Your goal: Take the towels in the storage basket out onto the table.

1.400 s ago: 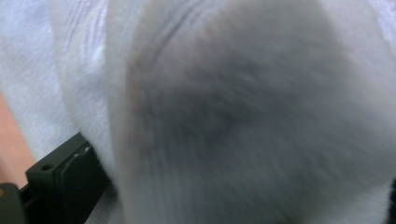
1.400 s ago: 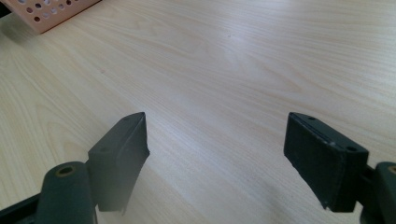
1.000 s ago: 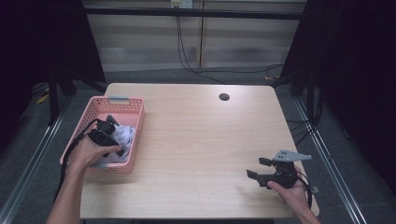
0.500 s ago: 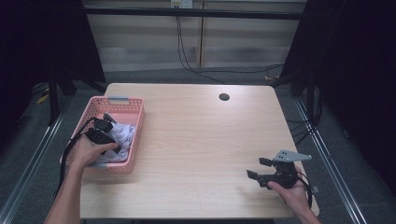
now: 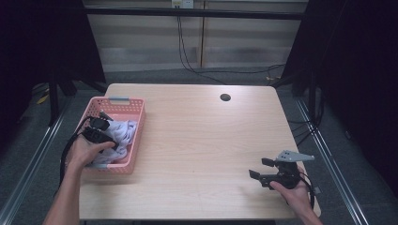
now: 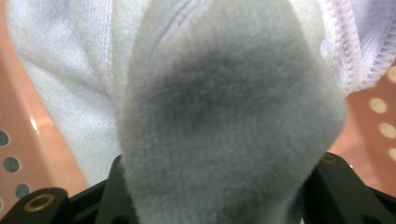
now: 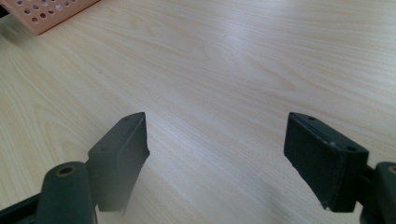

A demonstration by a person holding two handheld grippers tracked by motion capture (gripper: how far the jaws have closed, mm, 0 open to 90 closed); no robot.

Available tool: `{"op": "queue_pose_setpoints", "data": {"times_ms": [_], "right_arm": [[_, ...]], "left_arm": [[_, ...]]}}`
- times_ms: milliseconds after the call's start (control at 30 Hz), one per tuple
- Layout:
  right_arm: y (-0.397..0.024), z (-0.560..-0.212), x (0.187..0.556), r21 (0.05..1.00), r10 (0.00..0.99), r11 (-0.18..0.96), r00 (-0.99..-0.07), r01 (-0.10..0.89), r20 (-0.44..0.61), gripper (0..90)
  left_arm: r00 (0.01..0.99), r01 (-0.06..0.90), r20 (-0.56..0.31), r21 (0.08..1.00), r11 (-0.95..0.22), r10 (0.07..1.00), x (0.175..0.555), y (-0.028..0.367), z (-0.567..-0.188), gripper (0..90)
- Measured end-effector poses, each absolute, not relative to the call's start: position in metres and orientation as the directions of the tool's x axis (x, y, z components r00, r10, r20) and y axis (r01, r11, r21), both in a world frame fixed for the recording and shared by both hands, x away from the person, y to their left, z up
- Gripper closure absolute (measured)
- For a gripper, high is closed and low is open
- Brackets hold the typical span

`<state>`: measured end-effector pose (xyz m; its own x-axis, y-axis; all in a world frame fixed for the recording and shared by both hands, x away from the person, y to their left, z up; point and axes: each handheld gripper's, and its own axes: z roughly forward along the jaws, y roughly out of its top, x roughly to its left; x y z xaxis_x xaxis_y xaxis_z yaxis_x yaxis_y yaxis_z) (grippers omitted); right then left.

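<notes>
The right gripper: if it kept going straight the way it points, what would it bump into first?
The right gripper points left across the bare wooden table; the way looks free up to the pink basket, though depth is uncertain.

The worktop (image 5: 197, 140) is pale wood with a fine grain and rounded corners. A small dark round hole (image 5: 225, 97) sits near its far edge, right of the middle. Beyond the far edge, black cables (image 5: 187, 51) hang down a pale wall panel and trail across the grey floor (image 5: 187, 77). Metal rails (image 5: 331, 164) run along the floor past the left and right edges. Dark curtains (image 5: 356, 70) close in both sides.
</notes>
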<state>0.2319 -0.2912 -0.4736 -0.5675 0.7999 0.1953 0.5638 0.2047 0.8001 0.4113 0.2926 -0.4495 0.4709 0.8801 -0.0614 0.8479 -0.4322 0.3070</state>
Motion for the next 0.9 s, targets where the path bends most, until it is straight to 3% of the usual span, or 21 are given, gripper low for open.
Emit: {"op": "queue_pose_setpoints", "data": {"times_ms": [367, 900], "right_arm": [[-0.291, -0.473, 0.231, 0.801, 0.797, 0.198, -0.569, 0.565, 0.204, 21.2], [-0.291, -0.472, 0.231, 0.803, 0.793, 0.191, -0.571, 0.564, 0.212, 21.2]], "left_arm": [[0.427, 0.849, -0.217, 0.43, -0.307, 0.878, 0.4, 0.328, -0.43, 53.0], [0.454, 0.792, -0.309, 0.569, -0.221, 0.836, 0.39, 0.348, -0.397, 53.0]]}}
